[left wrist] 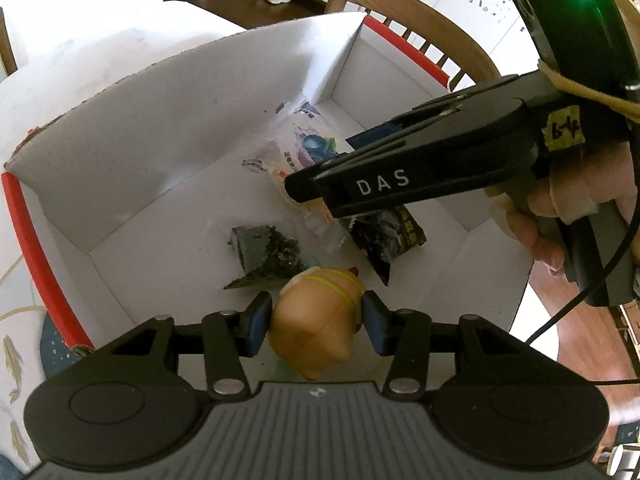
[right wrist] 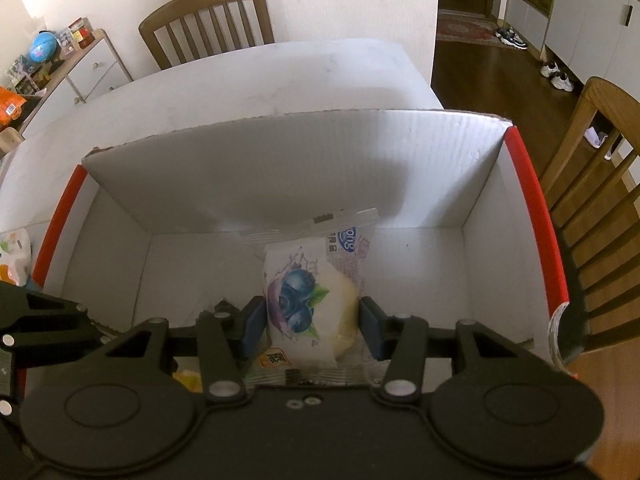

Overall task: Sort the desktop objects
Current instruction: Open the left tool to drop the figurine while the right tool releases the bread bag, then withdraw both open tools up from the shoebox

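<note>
My left gripper [left wrist: 316,322] is shut on a tan soft toy [left wrist: 316,320] with a yellow band, held over the near side of a white cardboard box [left wrist: 120,168] with red edges. My right gripper [right wrist: 312,322] is shut on a blueberry pastry packet [right wrist: 310,300], held inside the same box [right wrist: 280,168]. In the left wrist view the right gripper [left wrist: 304,194] reaches in from the right, with the packet [left wrist: 296,148] beneath it. Two dark snack packets [left wrist: 264,254] [left wrist: 384,236] lie on the box floor.
The box stands on a white table [right wrist: 240,76]. Wooden chairs [right wrist: 208,20] [right wrist: 600,168] stand at the far end and right side. A printed packet [right wrist: 14,256] lies left of the box. A cabinet with clutter [right wrist: 60,64] is at far left.
</note>
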The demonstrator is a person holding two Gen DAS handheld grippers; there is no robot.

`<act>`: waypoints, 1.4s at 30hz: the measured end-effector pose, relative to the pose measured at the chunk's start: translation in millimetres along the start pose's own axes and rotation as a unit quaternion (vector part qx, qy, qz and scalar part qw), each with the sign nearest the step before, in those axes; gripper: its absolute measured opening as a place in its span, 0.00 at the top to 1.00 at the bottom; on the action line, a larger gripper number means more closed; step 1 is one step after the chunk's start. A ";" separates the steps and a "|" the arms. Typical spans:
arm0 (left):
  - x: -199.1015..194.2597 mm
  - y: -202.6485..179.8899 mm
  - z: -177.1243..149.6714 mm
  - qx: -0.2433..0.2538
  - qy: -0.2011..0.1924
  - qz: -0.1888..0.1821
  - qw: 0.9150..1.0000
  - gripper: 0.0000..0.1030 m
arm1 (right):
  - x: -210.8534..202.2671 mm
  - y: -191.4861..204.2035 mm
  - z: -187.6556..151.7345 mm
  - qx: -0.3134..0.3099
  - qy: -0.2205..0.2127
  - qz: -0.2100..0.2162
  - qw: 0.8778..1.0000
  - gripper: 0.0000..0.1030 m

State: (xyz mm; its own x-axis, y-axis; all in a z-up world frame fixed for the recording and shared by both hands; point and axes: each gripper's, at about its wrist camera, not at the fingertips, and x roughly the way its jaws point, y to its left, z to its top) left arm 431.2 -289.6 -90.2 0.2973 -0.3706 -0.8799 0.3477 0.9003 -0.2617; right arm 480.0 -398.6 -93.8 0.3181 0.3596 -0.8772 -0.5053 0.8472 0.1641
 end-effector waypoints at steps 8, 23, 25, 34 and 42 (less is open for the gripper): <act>1.2 -7.4 -1.0 0.001 -0.008 -0.010 1.000 0.36 | -5.0 0.9 0.2 0.000 0.002 -0.002 1.000 0.46; -26.1 -13.3 -5.8 -0.007 -0.047 -0.006 0.999 0.33 | -40.9 1.3 -8.5 0.005 -0.030 0.003 1.000 0.38; -31.3 -13.8 -7.1 -0.007 -0.054 -0.002 0.999 0.32 | -49.7 2.1 -10.3 0.003 -0.037 0.005 0.999 0.38; -53.7 -17.6 -17.5 -0.011 -0.079 0.017 0.997 0.32 | -85.5 9.9 -22.4 -0.002 -0.066 0.021 0.998 0.38; -68.1 -26.0 -29.9 0.001 -0.092 0.031 0.995 0.25 | -110.4 16.3 -35.4 -0.003 -0.093 0.032 0.995 0.38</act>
State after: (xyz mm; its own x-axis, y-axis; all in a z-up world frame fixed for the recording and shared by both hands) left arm 375.4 -280.9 -35.4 0.4762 -0.3498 -0.8068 0.3251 0.9225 -0.2082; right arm 408.3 -438.2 -10.3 0.4273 0.4801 -0.7661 -0.5341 0.8177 0.2146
